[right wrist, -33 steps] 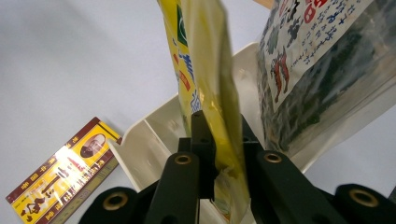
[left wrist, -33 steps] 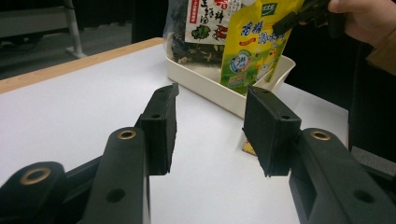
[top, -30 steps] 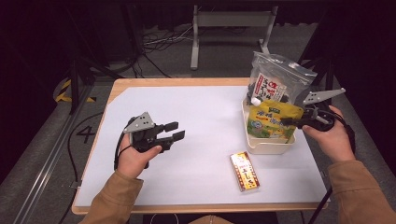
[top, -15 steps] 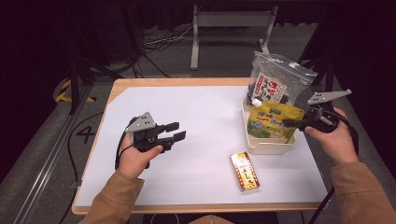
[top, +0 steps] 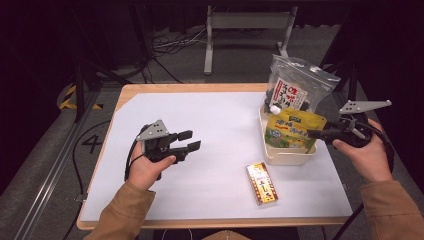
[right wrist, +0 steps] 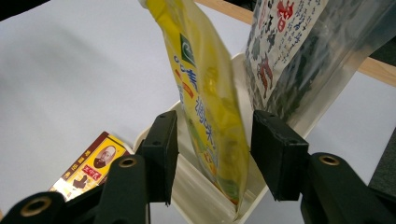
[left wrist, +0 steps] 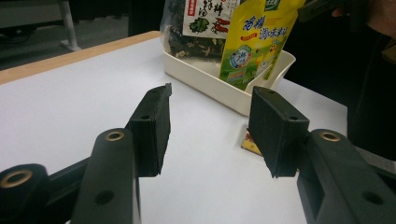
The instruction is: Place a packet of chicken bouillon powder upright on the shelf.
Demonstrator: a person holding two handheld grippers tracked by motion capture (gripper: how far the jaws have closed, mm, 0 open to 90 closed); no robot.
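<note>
A yellow pouch [top: 290, 131] [left wrist: 254, 42] [right wrist: 205, 93] stands in a cream tub [top: 285, 157] [right wrist: 196, 186] at the table's right side. It leans beside a clear bag of dark dried food [top: 295, 87] [right wrist: 299, 60]. My right gripper [top: 311, 134] [right wrist: 212, 154] reaches in from the right. Its jaws have just been opening and now stand on either side of the pouch, with a gap on both sides. My left gripper [top: 192, 140] [left wrist: 215, 130] hovers over the table's left half. Its jaws have just been opening a little, and nothing is between them.
A small red-and-yellow box [top: 262, 183] [left wrist: 250, 142] [right wrist: 91, 163] lies flat in front of the tub. The white tabletop [top: 225, 115] has a wooden edge. Dark floor with cables and a metal stand lies beyond it.
The right gripper's jaws have let go of the yellow pouch and spread wide, and that hand has drawn slightly right and up. The left jaws stand a bit wider.
</note>
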